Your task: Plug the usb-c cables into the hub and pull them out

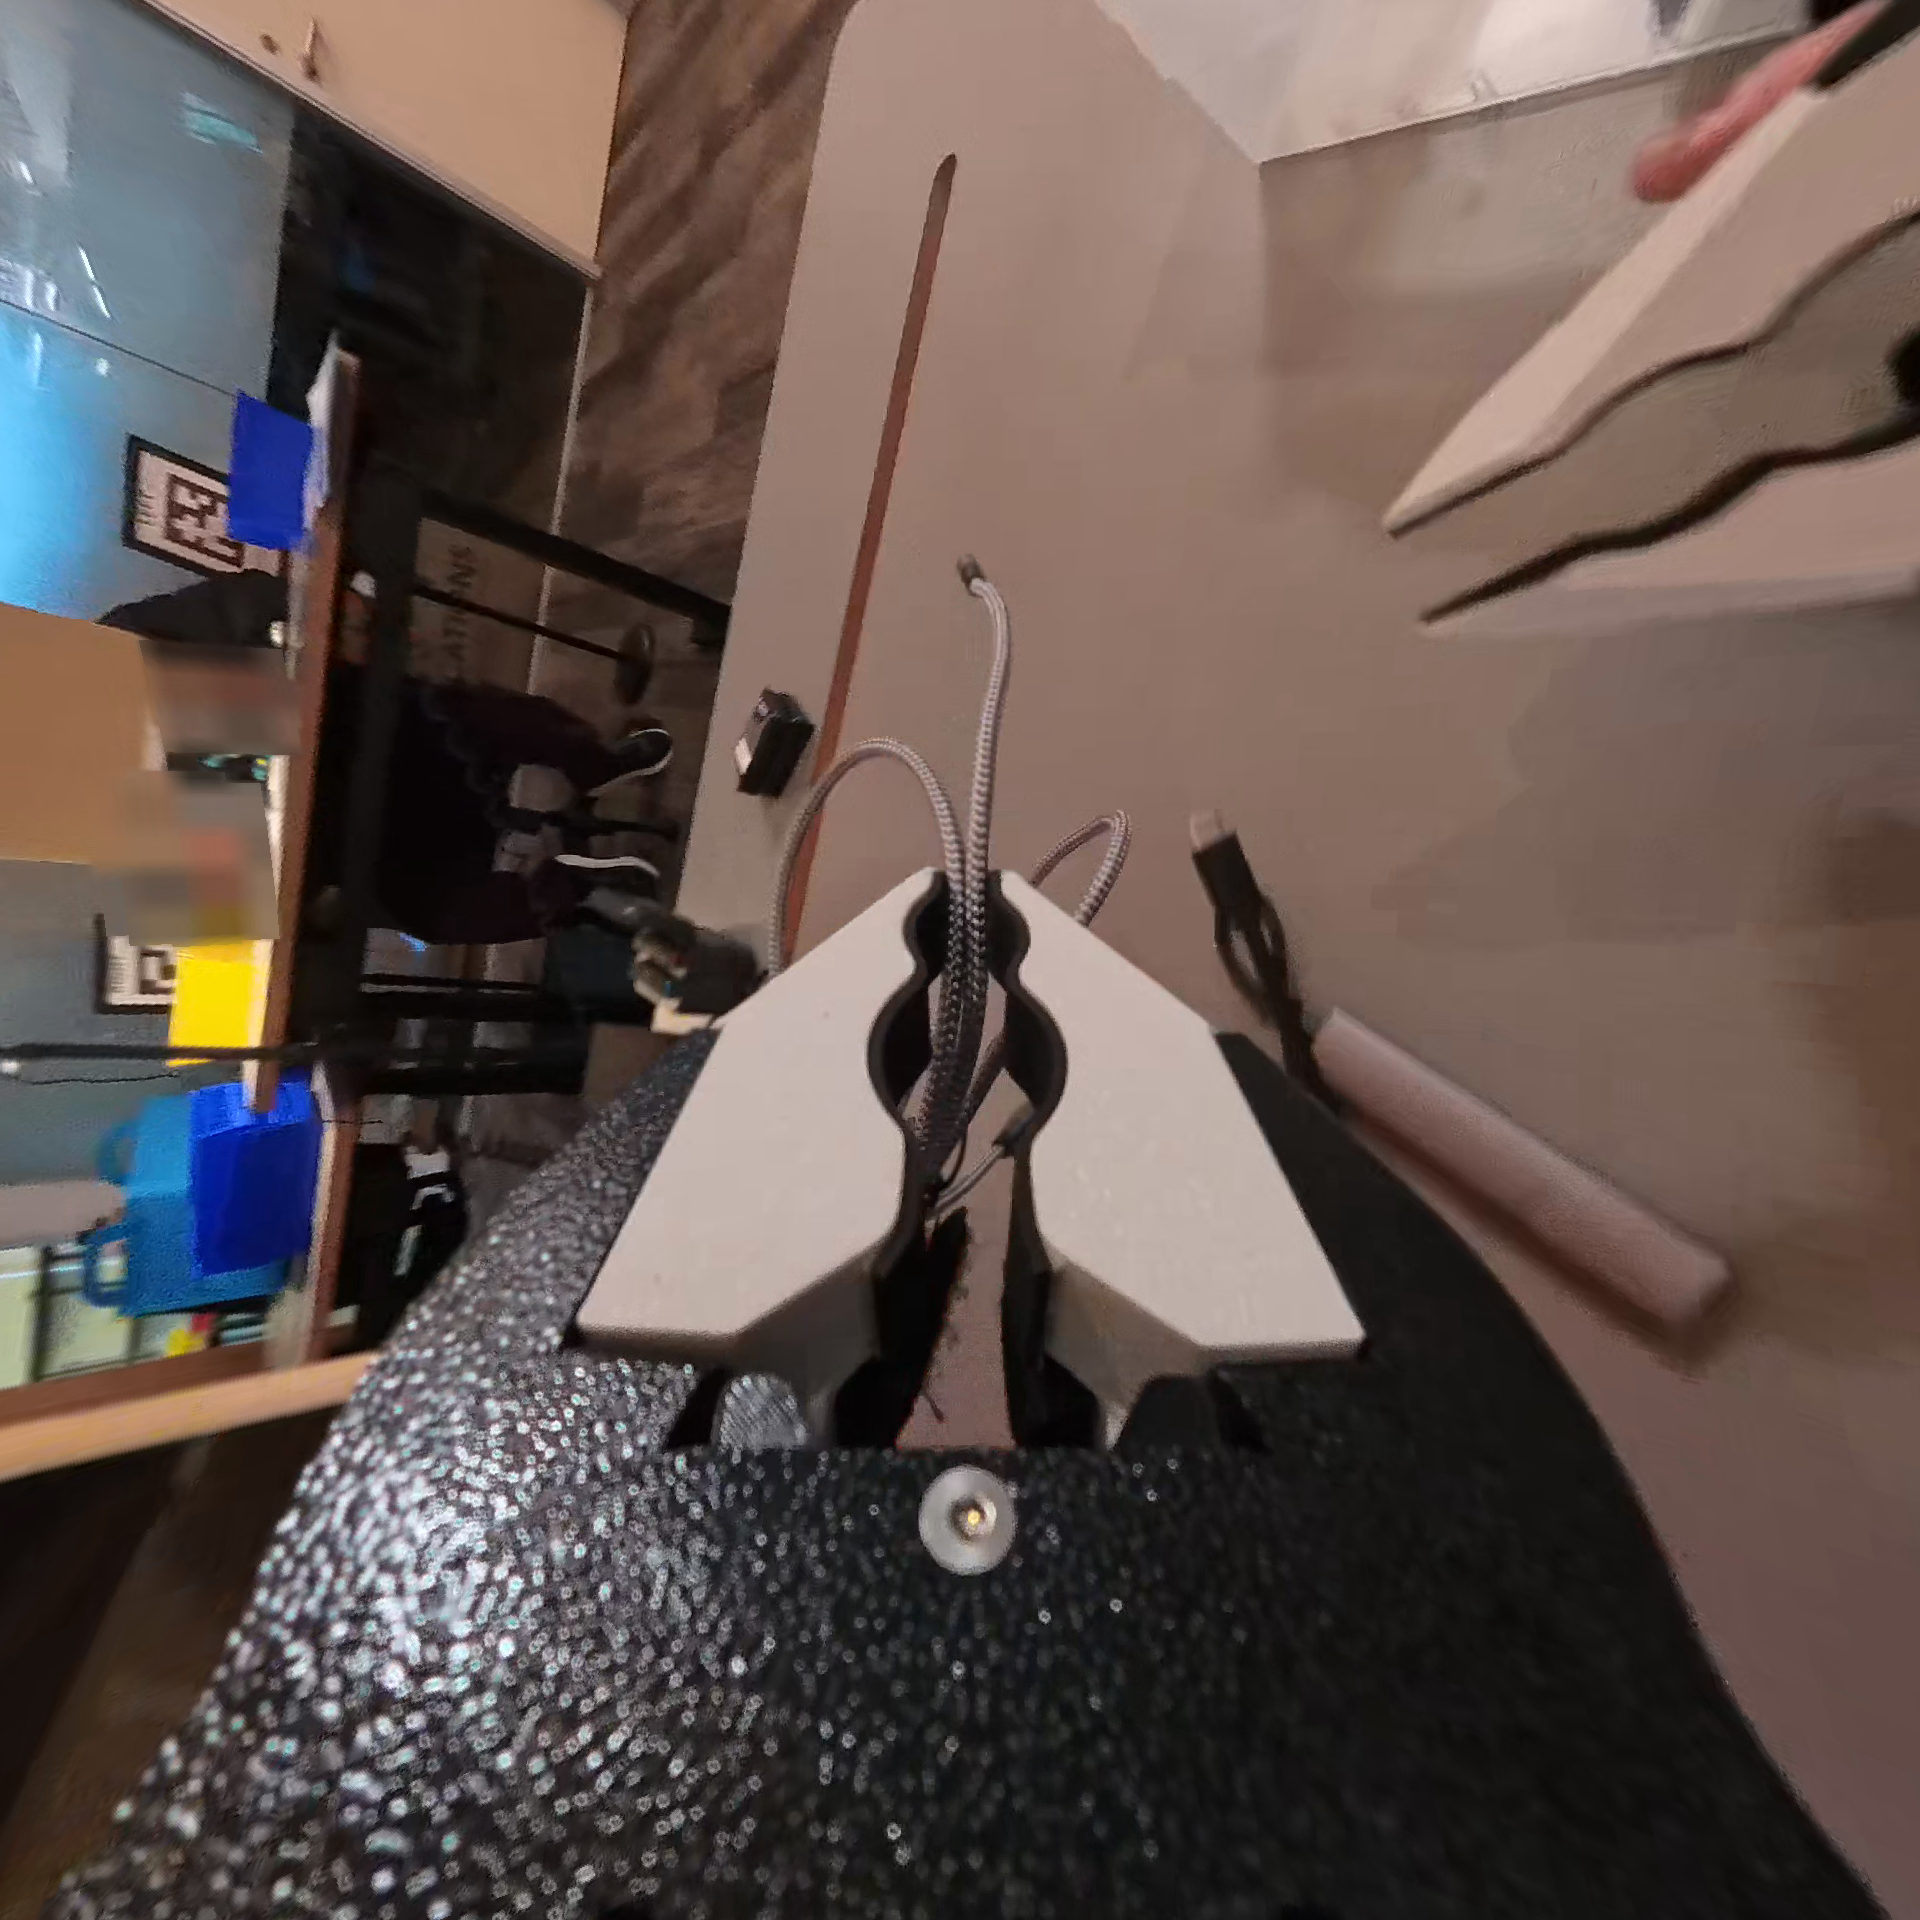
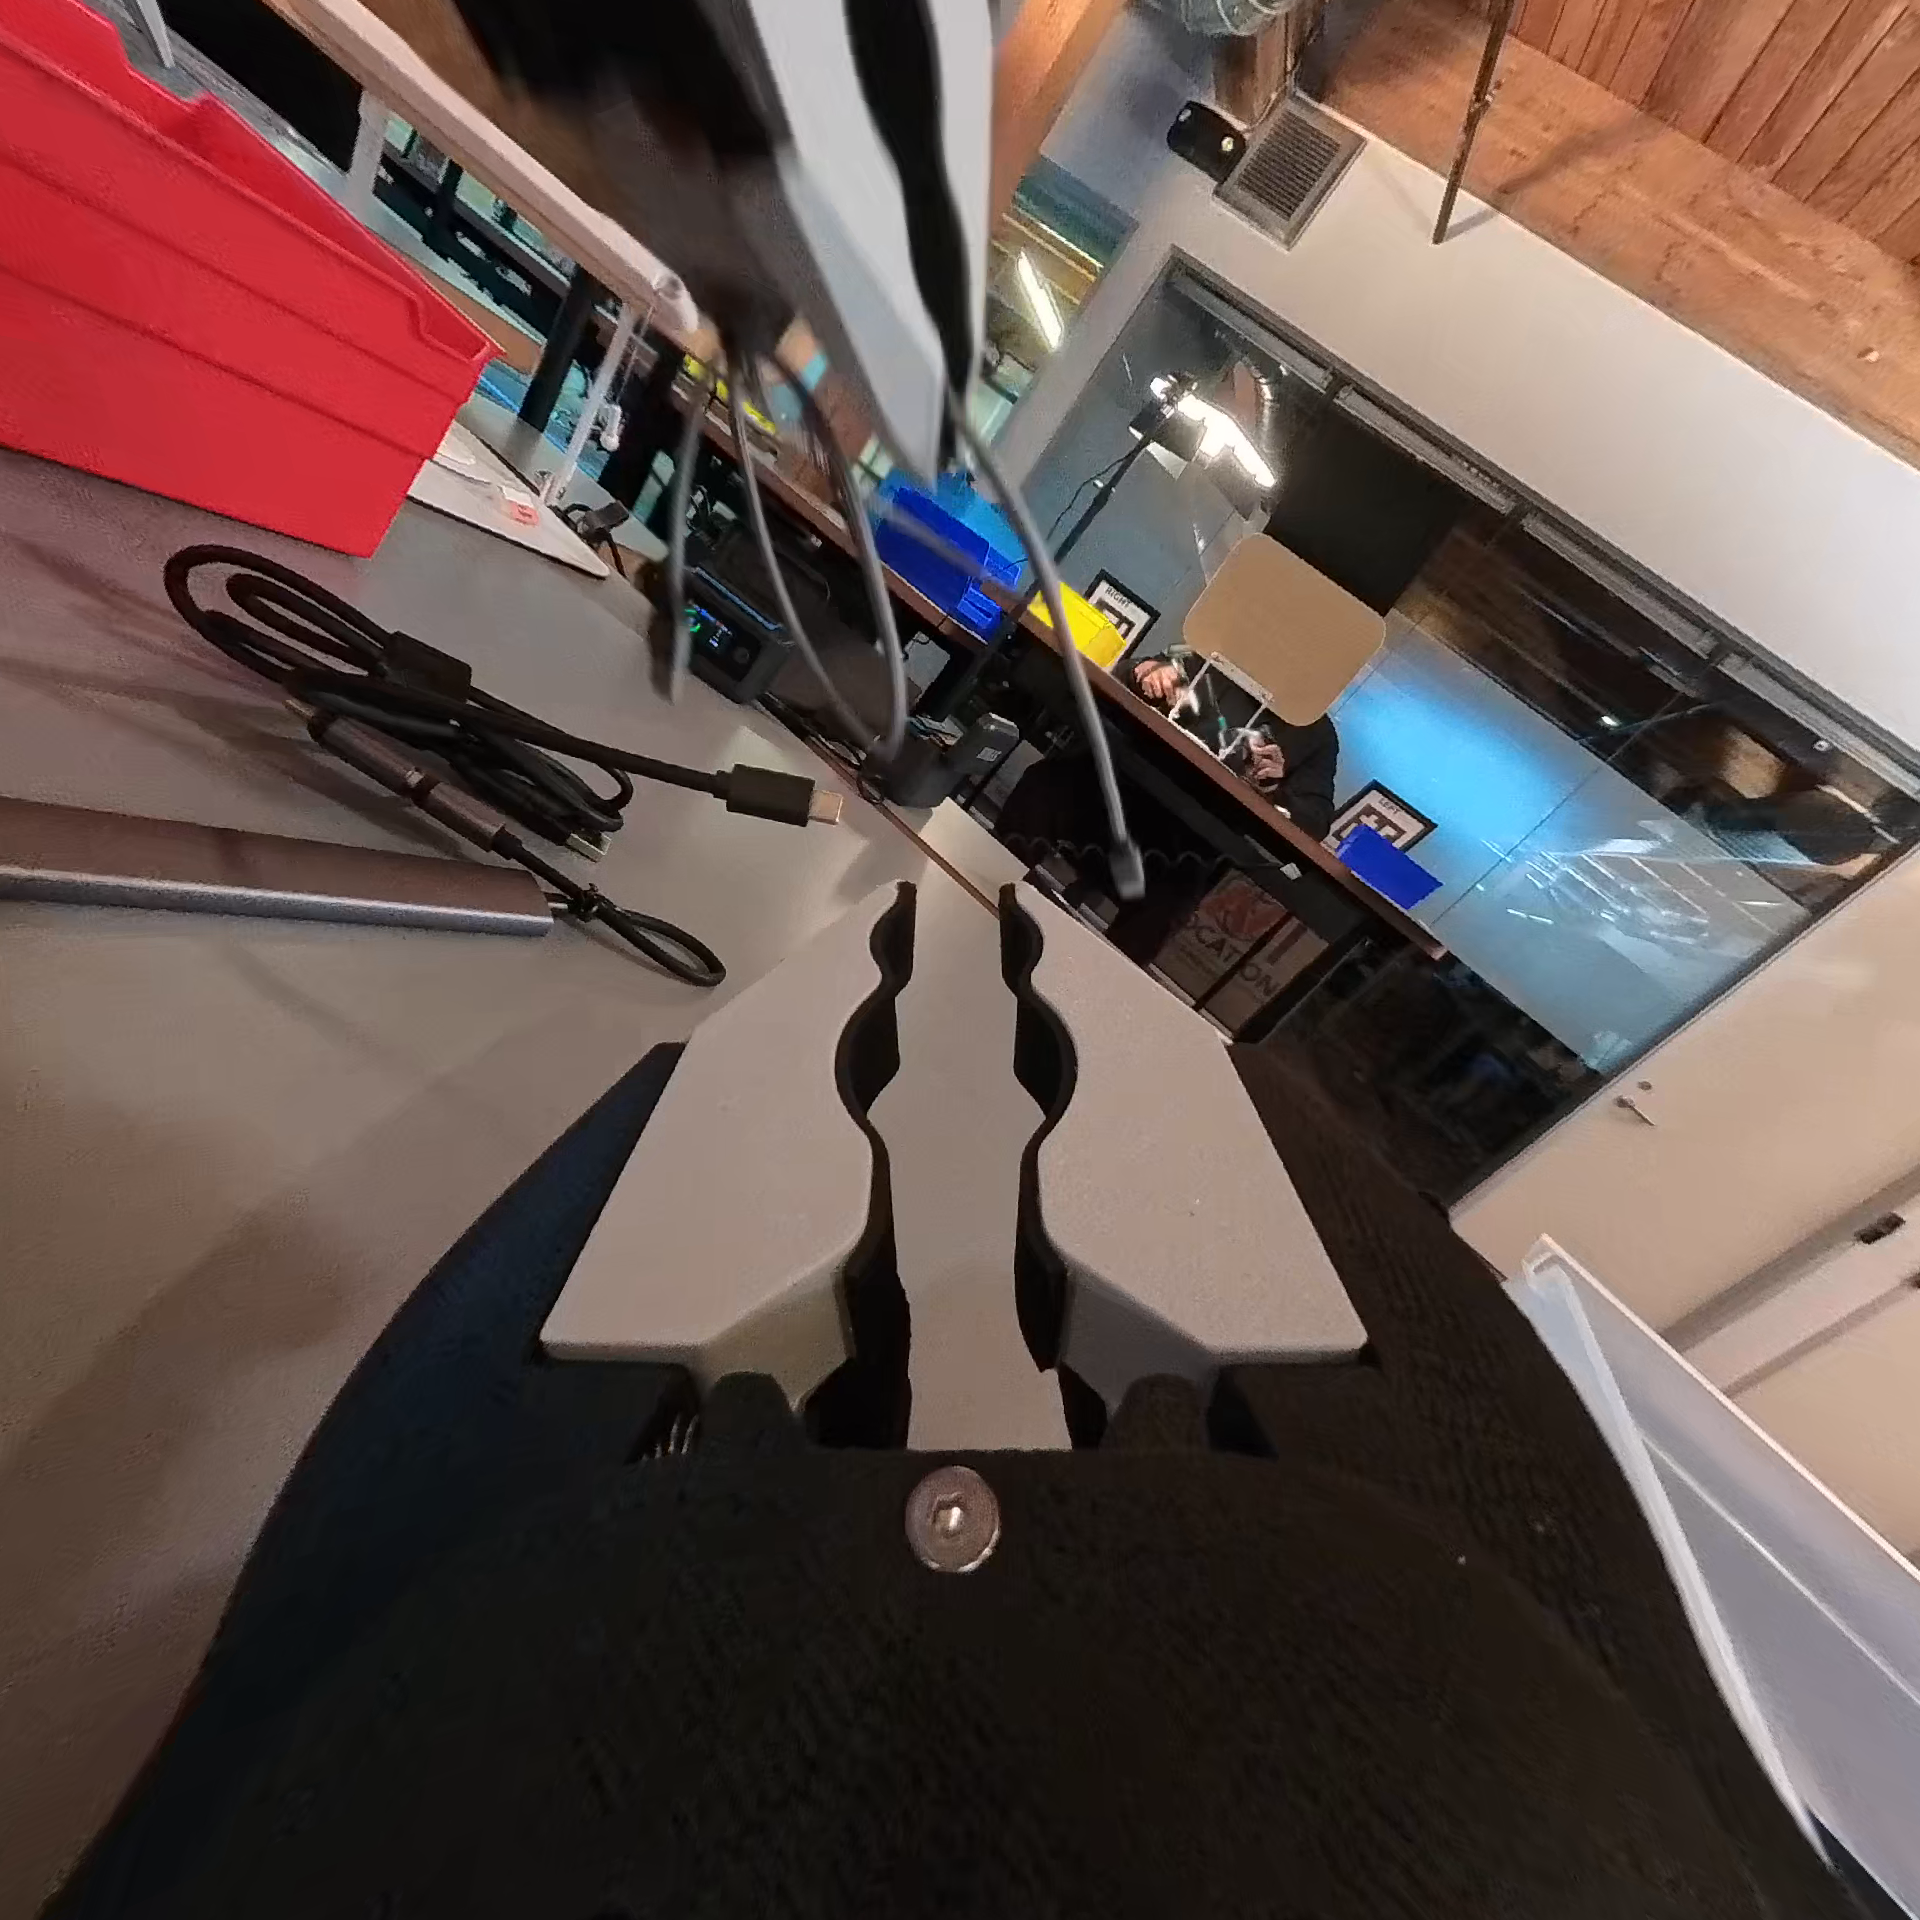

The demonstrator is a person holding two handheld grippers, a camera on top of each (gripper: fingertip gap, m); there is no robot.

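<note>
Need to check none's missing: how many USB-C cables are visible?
2 at least: a black cable coiled on the table, and a braided grey cable clamped in the left gripper; its strands may be several cables.

Setting: a shared workshop or lab. This is indicated by a long grey bench (image 2: 260, 1091), stacked red storage bins (image 2: 208, 343), blue bins (image 2: 935, 540) and a yellow bin (image 2: 1081, 623) kept on a further worktable (image 2: 1195, 748), and printed marker tags (image 2: 1382, 821) posted on a glass partition (image 2: 1558, 831). A ceiling of exposed wooden boards (image 2: 1714, 114) and a wall vent (image 2: 1288, 166) are also recorded.
</note>
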